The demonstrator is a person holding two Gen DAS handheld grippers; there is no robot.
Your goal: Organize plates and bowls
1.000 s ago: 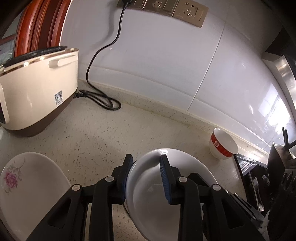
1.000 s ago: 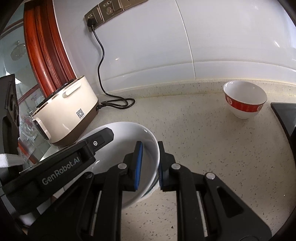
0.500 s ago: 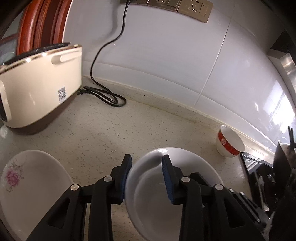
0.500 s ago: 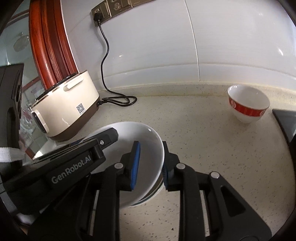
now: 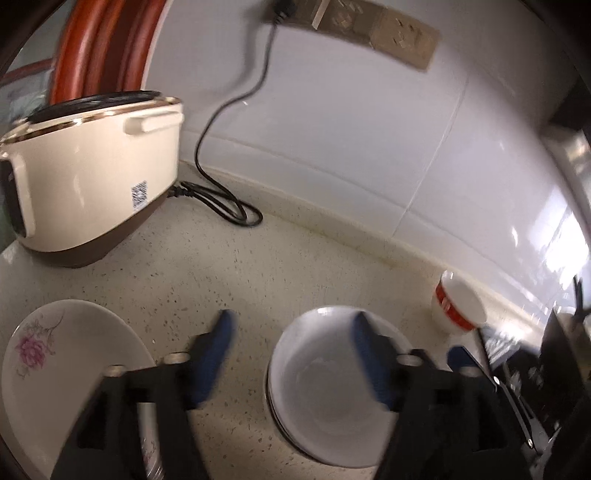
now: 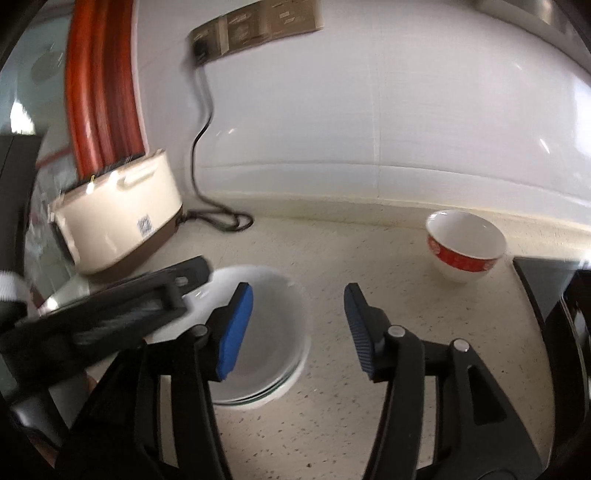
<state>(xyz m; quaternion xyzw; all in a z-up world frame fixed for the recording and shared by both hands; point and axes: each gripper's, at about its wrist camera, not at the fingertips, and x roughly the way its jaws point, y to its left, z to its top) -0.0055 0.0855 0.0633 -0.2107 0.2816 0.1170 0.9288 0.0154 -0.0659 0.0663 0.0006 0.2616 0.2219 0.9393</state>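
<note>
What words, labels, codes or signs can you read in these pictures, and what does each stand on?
No text can be read.
QR-code sticker on the cream cooker: blurred, cannot be scanned.
Pattern in the red band of the small bowl: too small to read.
Wall socket panel: markings blurred.

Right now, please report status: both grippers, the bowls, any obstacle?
Left gripper open, right gripper open. White bowl sits nested on stack, fingers clear of rim. Red-banded bowl apart by wall. Path between clear.

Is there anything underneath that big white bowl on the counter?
Yes. The white bowl sits nested on other dishes; their rims peek out below its edge. How many are there cannot be told, since the bowl covers them.
</note>
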